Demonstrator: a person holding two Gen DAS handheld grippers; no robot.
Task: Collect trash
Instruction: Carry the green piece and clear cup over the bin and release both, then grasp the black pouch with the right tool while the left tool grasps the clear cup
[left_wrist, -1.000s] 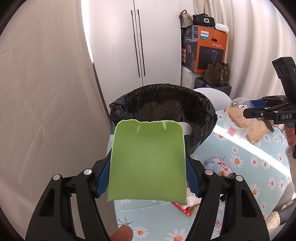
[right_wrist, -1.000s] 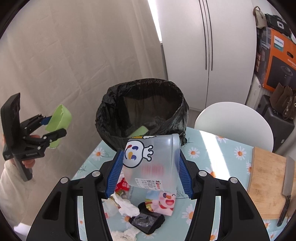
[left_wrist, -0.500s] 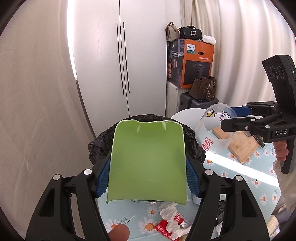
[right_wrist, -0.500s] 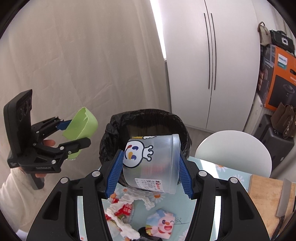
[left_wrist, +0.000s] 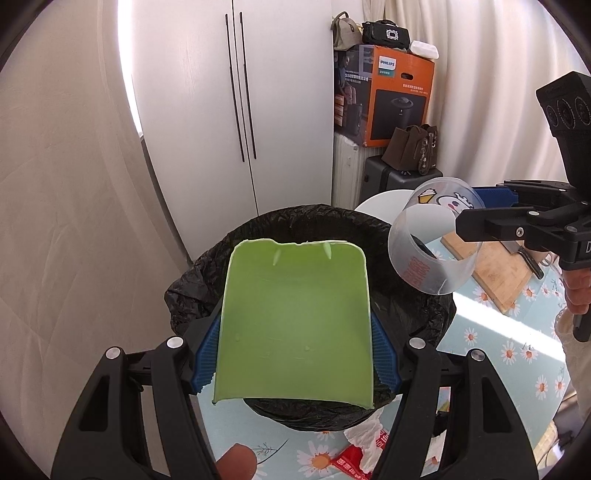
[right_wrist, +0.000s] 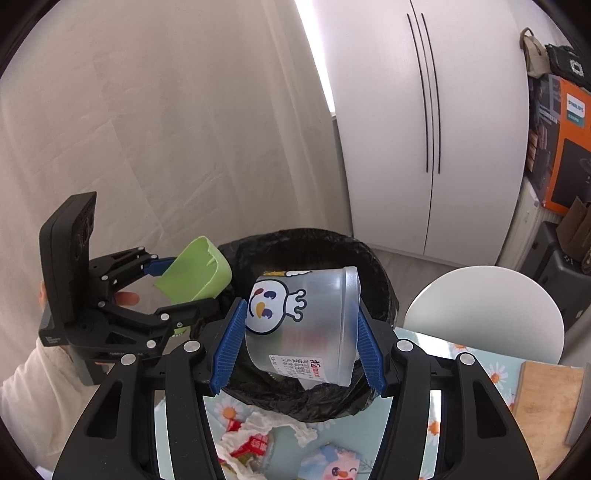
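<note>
My left gripper (left_wrist: 293, 350) is shut on a broken green plastic cup (left_wrist: 293, 325) and holds it over the near rim of a bin lined with a black bag (left_wrist: 306, 225). My right gripper (right_wrist: 297, 347) is shut on a clear plastic cup with a cartoon face (right_wrist: 303, 325), held above the same bin (right_wrist: 365, 254). In the left wrist view the clear cup (left_wrist: 430, 251) hangs at the bin's right rim. In the right wrist view the green cup (right_wrist: 194, 275) sits at the bin's left rim.
The bin stands on a table with a daisy cloth (left_wrist: 491, 350). Crumpled tissue and red wrappers (right_wrist: 255, 443) and a cartoon packet (right_wrist: 332, 465) lie in front of it. A wooden board (left_wrist: 491, 273) with a knife lies right. A white chair (right_wrist: 484, 314) stands behind.
Both grippers have risen and moved forward with their cups, from beside the bin to over its rim. The table trash now lies lower in both views.
</note>
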